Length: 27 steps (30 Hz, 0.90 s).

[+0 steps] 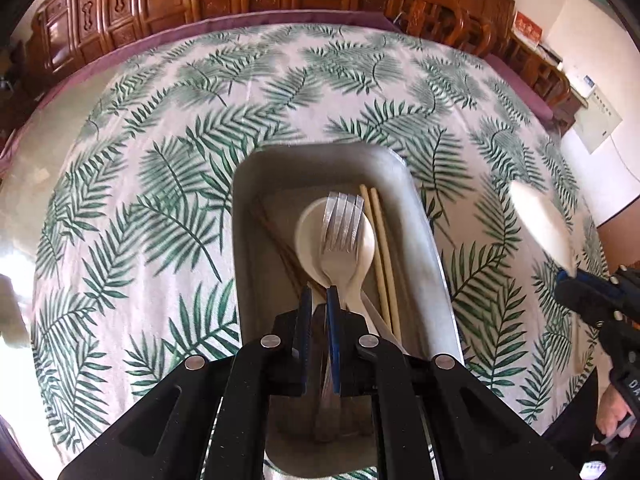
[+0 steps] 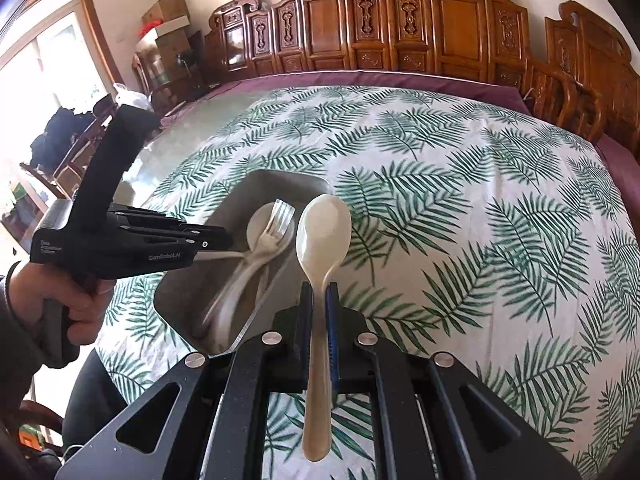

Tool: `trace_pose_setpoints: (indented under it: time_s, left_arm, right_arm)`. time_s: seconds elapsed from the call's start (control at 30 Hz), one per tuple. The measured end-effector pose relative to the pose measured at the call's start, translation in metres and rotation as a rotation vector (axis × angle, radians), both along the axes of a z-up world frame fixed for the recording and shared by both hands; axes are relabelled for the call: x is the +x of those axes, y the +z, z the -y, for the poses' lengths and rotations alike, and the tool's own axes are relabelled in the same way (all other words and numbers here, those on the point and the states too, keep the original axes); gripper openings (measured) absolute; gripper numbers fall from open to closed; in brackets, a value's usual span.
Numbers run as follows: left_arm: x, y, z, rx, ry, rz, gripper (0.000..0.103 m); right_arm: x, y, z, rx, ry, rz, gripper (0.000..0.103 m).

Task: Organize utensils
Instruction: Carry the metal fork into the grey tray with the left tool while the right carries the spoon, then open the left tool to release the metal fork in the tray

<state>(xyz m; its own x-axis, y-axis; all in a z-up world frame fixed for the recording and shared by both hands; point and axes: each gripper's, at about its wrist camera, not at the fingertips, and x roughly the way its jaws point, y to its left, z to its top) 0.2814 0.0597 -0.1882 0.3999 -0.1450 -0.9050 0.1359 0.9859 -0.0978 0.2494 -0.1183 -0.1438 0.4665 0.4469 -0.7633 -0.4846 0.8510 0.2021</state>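
1. Carved brown wooden chairs (image 2: 400, 28) stand along the far side of a table with a leaf-print cloth (image 1: 160, 200).
2. On that cloth sits a grey metal tray (image 1: 424, 240), a bit to the left in the right wrist view.
3. Already in the tray you can see one white spoon (image 1: 308, 236), a pair of pale chopsticks (image 1: 380, 248) on its right side, and some darker sticks (image 1: 280, 248) on its left side.
4. Your left gripper (image 1: 318, 296) is squeezed tight on the handle of a clear plastic fork (image 1: 340, 220). The fork hangs over the tray, just above the white spoon.
5. Your right gripper (image 2: 319, 292) is also squeezed tight. It holds a second white spoon (image 2: 323, 228) by the handle, bowl end pointing away from you.
6. That second spoon is up in the air, just beside the tray's right edge, not over it yet.
7. So some of the job looks done, and two things are left to put down: the fork and the second spoon.
8. No other loose utensils show on the cloth, so you seem close to the end.
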Motion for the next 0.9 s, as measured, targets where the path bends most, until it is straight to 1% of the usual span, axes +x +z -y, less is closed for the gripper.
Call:
trace_pose_setpoints:
  time_s: [0.23,0.43,0.53,0.7,0.9]
  left_arm:
    - [-0.012,0.026,-0.014,-0.014,0.015,0.067,0.006]
    - [-0.024,0.041,-0.031,-0.023,0.038,0.103,0.006]
    - [-0.03,0.046,-0.039,-0.023,0.05,0.116,0.006]
    - [-0.038,0.052,-0.054,-0.016,0.073,0.134,0.006]
    - [-0.045,0.053,-0.071,-0.015,0.104,0.137,0.006]
  right_arm:
    - [0.006,0.008,-0.02,0.036,0.012,0.0,0.008]
    - [0.013,0.011,-0.044,0.069,0.028,-0.009,0.008]
    - [0.015,0.011,-0.057,0.082,0.036,-0.016,0.008]
    - [0.027,0.008,-0.073,0.138,0.033,-0.06,0.008]
    - [0.044,0.002,-0.093,0.189,0.022,-0.106,0.008]
